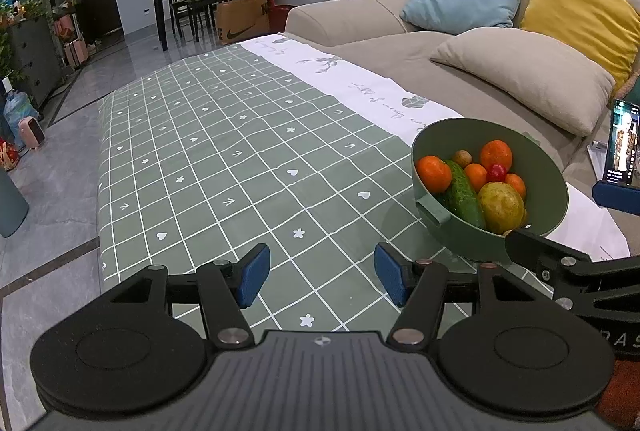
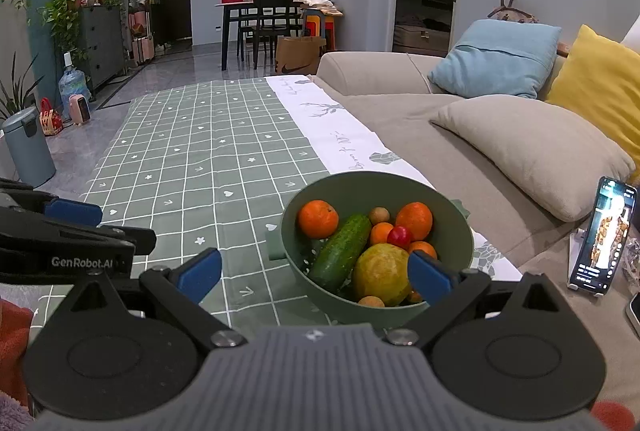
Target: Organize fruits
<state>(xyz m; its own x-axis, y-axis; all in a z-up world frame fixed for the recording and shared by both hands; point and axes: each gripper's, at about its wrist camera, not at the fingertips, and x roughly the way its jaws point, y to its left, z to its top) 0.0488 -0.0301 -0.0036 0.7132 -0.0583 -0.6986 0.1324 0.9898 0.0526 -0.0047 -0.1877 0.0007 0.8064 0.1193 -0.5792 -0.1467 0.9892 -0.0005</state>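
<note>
Here's the round sage-green plastic bowl (image 2: 460, 231) sitting on the green grid-patterned tablecloth (image 2: 192, 167), close to the cloth's white printed border on the sofa side. Packed in it: a dark green cucumber (image 2: 341, 251) lying diagonally, a large yellow-green mango-like fruit (image 2: 380, 273), several oranges, the biggest at the left (image 2: 318, 219), one small red fruit (image 2: 399, 236) and a small brown round one (image 2: 379, 215) at the back. Hard to say what lies beneath; the lower fruits are buried, and a tan ball at the near rim is only half visible.

The right gripper (image 2: 316, 273) hangs just before the bowl, blue pads spread wide, gripping nothing; its right pad (image 2: 430, 277) covers part of the near rim and an orange behind it.

The left gripper (image 1: 322, 277) hovers over bare cloth left of the bowl, also wide apart and empty. From its camera the bowl's near edge is cut off by the right tool's black arm.

A big stretch of checked cloth runs left and away. To the right, a lit phone on a stand (image 2: 602, 237) sits on the beige sofa (image 2: 420, 119), near the bowl.
</note>
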